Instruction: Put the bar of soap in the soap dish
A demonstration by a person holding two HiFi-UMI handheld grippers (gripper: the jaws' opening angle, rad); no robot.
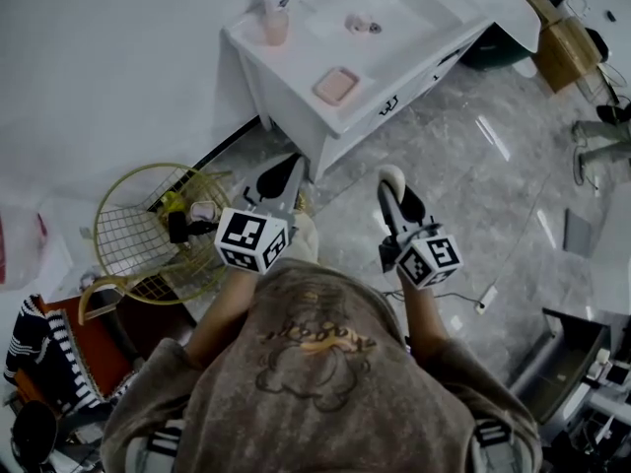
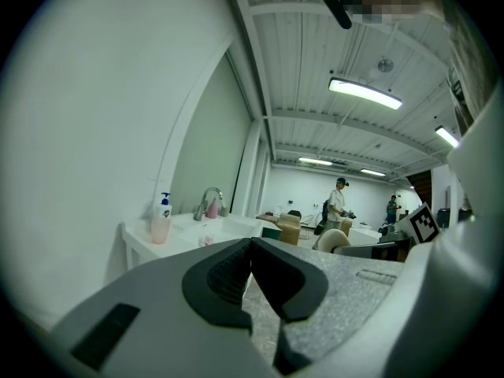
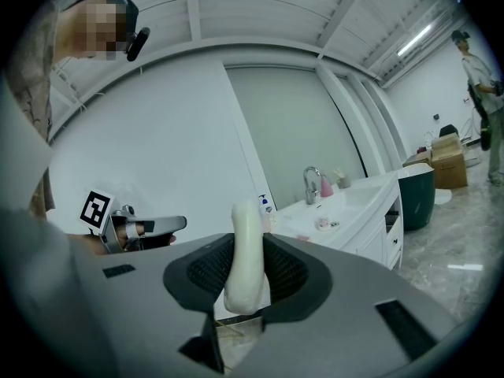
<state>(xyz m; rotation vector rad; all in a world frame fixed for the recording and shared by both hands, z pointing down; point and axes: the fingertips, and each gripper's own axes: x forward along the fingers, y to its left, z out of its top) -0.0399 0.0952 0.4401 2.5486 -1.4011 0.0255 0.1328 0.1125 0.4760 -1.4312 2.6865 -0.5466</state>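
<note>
A cream bar of soap (image 3: 246, 258) stands on edge between the pads of my right gripper (image 3: 246, 268), which is shut on it. In the head view the bar of soap (image 1: 392, 178) sticks out of the right gripper (image 1: 393, 187) over the marble floor, short of the white washstand (image 1: 414, 52). A pink soap dish (image 1: 336, 86) lies on the washstand's near corner. My left gripper (image 1: 286, 168) is level beside the right one. In the left gripper view the left gripper (image 2: 250, 250) is shut with nothing between its pads.
On the washstand's left end stands a pump bottle (image 1: 275, 12), with a faucet (image 3: 312, 183) behind the basin. A gold wire basket (image 1: 138, 233) sits on the floor at the left. Cardboard boxes (image 1: 565, 49) are at the far right. Two people (image 2: 338, 204) stand across the room.
</note>
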